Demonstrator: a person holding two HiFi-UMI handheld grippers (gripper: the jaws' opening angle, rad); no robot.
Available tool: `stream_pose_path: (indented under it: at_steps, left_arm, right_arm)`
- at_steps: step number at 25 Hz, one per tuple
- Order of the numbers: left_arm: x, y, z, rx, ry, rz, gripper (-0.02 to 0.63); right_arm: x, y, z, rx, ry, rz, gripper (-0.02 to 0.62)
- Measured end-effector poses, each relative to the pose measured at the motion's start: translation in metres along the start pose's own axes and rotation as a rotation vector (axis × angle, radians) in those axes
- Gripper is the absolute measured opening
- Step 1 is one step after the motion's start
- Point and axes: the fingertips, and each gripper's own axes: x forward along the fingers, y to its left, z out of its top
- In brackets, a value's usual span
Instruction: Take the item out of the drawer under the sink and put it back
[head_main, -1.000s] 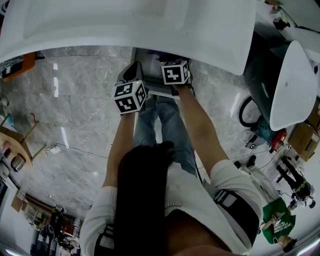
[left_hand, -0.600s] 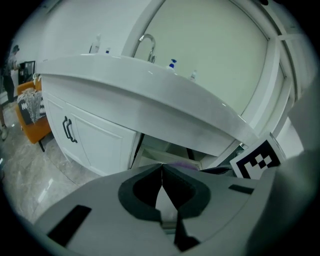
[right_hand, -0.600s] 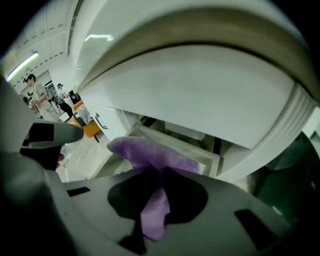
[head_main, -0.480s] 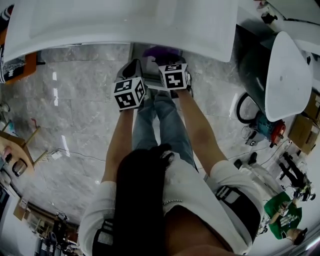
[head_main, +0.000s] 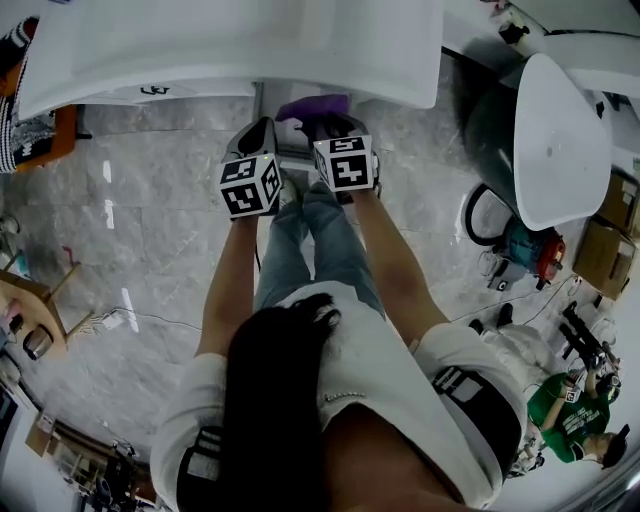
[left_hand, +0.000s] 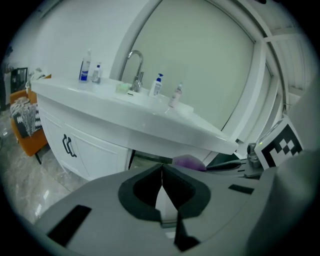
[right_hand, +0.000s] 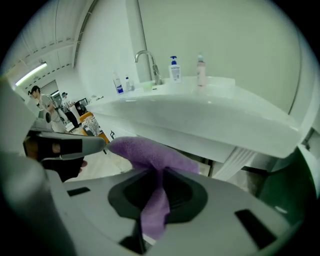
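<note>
My right gripper (right_hand: 159, 174) clamps the purple cloth (right_hand: 145, 150), bunched just ahead, under the sink (right_hand: 210, 120); my left gripper (left_hand: 162, 175) is closed, empty.

In the head view the tabletop (head_main: 200, 50) spans the top of the frame. Just below its front edge, at upper centre, the left gripper (head_main: 258, 140) sits beside the right gripper (head_main: 335, 135) on its right, with the cloth (head_main: 312, 104) pinched in the right jaws and lying under that edge. In the left gripper view the faucet (left_hand: 135, 62) stands on the tabletop at upper left, two bottles (left_hand: 86, 65) left of it, a pump bottle (left_hand: 157, 85) just right of it, and the cabinet doors (left_hand: 75, 150) beneath at left.
</note>
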Motion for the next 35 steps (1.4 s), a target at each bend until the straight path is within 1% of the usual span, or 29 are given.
stream_pose_path:
  at_steps: [6, 12, 18, 21, 25, 31, 35]
  left_arm:
    - [-0.023, -0.017, 0.014, 0.021, -0.034, -0.034, 0.005]
    - [-0.051, -0.031, 0.037, 0.05, -0.079, -0.068, 0.005]
    - [-0.075, -0.053, 0.058, 0.043, -0.14, -0.1, 0.005]
    - [-0.085, -0.061, 0.07, 0.059, -0.168, -0.119, 0.005]
    - [-0.099, -0.069, 0.084, 0.08, -0.206, -0.123, 0.005]
    - [-0.113, -0.083, 0.101, 0.099, -0.255, -0.113, 0.005]
    - [-0.125, -0.093, 0.116, 0.138, -0.303, -0.097, 0.005]
  right_arm:
    - [-0.04, 0.007, 0.018, 0.038, -0.074, -0.001, 0.063]
    - [-0.075, 0.014, 0.037, 0.082, -0.145, 0.007, 0.063]
    - [-0.113, 0.014, 0.057, 0.098, -0.234, 0.015, 0.063]
    - [-0.129, 0.018, 0.072, 0.085, -0.283, 0.008, 0.063]
    - [-0.147, 0.026, 0.087, 0.072, -0.339, 0.006, 0.063]
    - [-0.179, 0.029, 0.106, 0.032, -0.422, -0.016, 0.063]
    - [-0.195, 0.029, 0.113, 0.012, -0.461, -0.043, 0.063]
